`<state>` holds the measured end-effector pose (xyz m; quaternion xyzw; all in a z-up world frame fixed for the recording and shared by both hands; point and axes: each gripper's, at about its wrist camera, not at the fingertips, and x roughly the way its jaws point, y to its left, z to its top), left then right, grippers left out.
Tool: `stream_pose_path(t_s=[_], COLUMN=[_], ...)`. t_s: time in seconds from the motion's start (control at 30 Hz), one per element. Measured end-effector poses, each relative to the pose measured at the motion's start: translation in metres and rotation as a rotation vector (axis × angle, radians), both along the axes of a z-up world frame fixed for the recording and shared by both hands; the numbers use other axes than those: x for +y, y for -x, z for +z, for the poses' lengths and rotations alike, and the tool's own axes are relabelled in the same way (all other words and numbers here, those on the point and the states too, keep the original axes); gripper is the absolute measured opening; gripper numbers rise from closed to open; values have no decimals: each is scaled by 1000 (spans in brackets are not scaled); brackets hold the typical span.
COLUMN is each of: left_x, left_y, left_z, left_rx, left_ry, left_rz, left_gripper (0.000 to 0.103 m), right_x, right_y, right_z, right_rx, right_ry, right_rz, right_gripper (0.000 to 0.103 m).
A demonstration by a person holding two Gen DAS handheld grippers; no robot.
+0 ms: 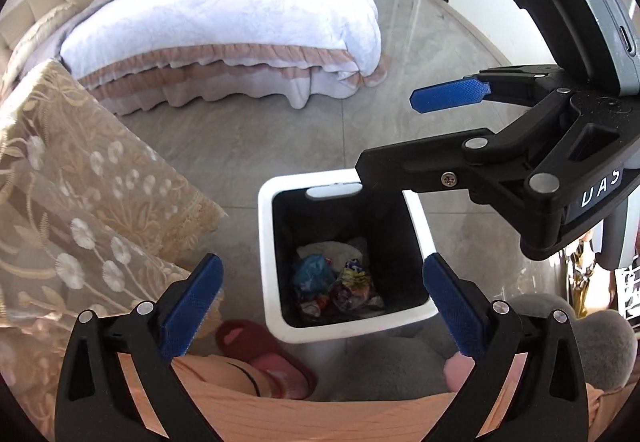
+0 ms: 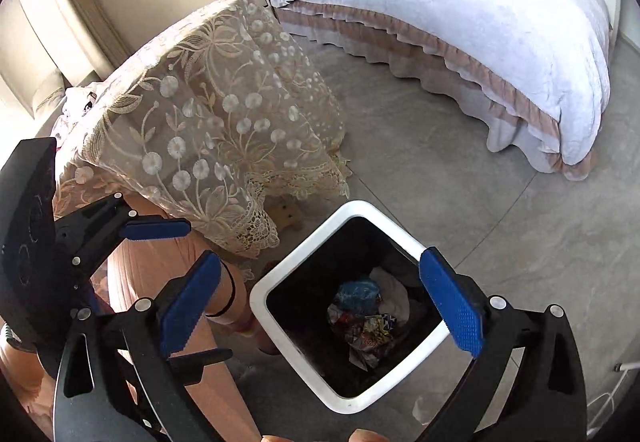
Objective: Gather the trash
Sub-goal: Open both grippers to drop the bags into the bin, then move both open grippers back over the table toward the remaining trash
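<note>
Two spread, empty grippers, left gripper (image 1: 323, 308) and right gripper (image 2: 326, 304), over one white bin (image 1: 267, 242); crumpled wrappers (image 1: 348, 288) in its dark interior uncountable.

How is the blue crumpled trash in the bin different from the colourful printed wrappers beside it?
The blue crumpled trash is one plain colour, while the colourful printed wrappers mix red, yellow and dark print. The blue crumpled trash looks soft and matt; the wrappers look shiny and creased. Both lie at the bottom of the white bin, touching each other, beside a white crumpled piece.
</note>
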<state>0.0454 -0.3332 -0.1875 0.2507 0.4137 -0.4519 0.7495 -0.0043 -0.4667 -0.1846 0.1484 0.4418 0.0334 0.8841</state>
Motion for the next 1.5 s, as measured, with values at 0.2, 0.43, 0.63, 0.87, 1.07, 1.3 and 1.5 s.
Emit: stream_pose_path(t_s=[0.2, 0.43, 0.63, 0.87, 1.07, 1.3, 1.5], left_x=[33, 89, 148, 234, 316, 406, 469], left_y=[-5, -14, -32, -61, -83, -115, -159], left_z=[46, 92, 119, 138, 145, 140, 123], left_rx=[-111, -251, -325, -368, -394, -346, -203], left_ry=[61, 96, 112, 141, 142, 125, 166], left_rz=[99, 235, 404, 629, 765, 810, 831], left_gripper=[98, 98, 98, 98, 98, 98, 98], right_x=[28, 78, 131, 195, 253, 316, 354], right_y=[-15, -46, -74, -114, -153, -192, -233], right_z=[46, 94, 117, 137, 144, 142, 128], right_rx=[-124, -258, -306, -334, -323, -292, -247], right_ry=[26, 33, 46, 52, 47, 88, 156], right_rz=[64, 204, 321, 419, 511, 621, 668], right_gripper=[99, 99, 99, 99, 99, 99, 99])
